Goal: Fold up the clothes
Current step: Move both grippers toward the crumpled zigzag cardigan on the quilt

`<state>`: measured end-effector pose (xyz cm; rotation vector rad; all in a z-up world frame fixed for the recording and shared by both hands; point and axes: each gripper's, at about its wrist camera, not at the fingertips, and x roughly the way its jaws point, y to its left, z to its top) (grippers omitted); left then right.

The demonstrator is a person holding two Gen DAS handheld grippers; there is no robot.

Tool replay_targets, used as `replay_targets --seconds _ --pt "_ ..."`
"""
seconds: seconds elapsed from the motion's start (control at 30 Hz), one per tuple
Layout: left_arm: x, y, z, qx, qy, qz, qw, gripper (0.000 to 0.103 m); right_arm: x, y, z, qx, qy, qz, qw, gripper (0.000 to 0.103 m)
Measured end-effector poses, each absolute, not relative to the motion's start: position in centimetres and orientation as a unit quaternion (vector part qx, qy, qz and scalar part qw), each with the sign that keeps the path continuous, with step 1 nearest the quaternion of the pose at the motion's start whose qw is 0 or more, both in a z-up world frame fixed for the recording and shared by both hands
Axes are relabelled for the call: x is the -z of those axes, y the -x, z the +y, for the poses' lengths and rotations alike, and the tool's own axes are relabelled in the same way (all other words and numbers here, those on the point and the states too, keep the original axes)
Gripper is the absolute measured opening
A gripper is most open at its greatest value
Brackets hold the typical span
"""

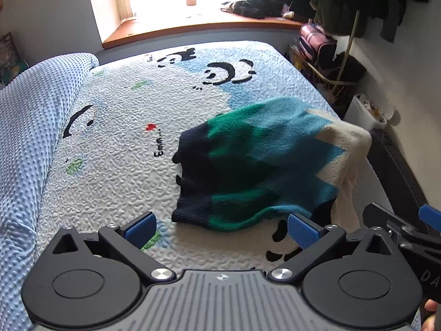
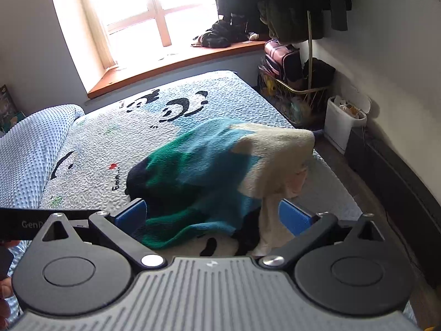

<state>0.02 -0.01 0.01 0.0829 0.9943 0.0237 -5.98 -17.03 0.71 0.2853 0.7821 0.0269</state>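
A knitted sweater (image 1: pixel 264 162) in navy, green, teal and cream lies in a loose heap on the bed's right side; it also shows in the right wrist view (image 2: pixel 215 176). My left gripper (image 1: pixel 222 227) is open and empty, just short of the sweater's near hem. My right gripper (image 2: pixel 212 218) is open, its blue pads (image 2: pixel 293 218) on either side of the sweater's near edge, gripping nothing. The right gripper also shows at the right edge of the left wrist view (image 1: pixel 402 237).
The bed has a white and blue panda cover (image 1: pixel 124 171). A dotted blue blanket (image 1: pixel 30 127) lies along the left. Right of the bed are a white bin (image 2: pixel 341 127), a wire basket (image 2: pixel 300 93) and hanging dark clothes (image 2: pixel 289 2). A wooden windowsill (image 2: pixel 176 66) runs behind.
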Motion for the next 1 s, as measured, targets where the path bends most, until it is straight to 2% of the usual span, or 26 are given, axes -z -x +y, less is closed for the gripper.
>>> replay_targets --seconds 0.23,0.47,1.0 --pt "0.5 -2.7 -0.4 -0.008 -0.025 0.465 0.885 0.103 0.9 4.7 -19.6 -0.020 -0.149 0.378 0.914 0.103" --pt "3.2 -5.2 -4.4 -0.020 -0.029 0.489 0.871 0.103 2.8 1.8 -21.4 -0.022 -0.137 0.385 0.912 0.103" --pt "6.0 -8.1 -5.2 -0.034 -0.031 0.518 0.854 0.103 4.8 -0.4 -21.8 -0.025 -0.142 0.404 0.904 0.103"
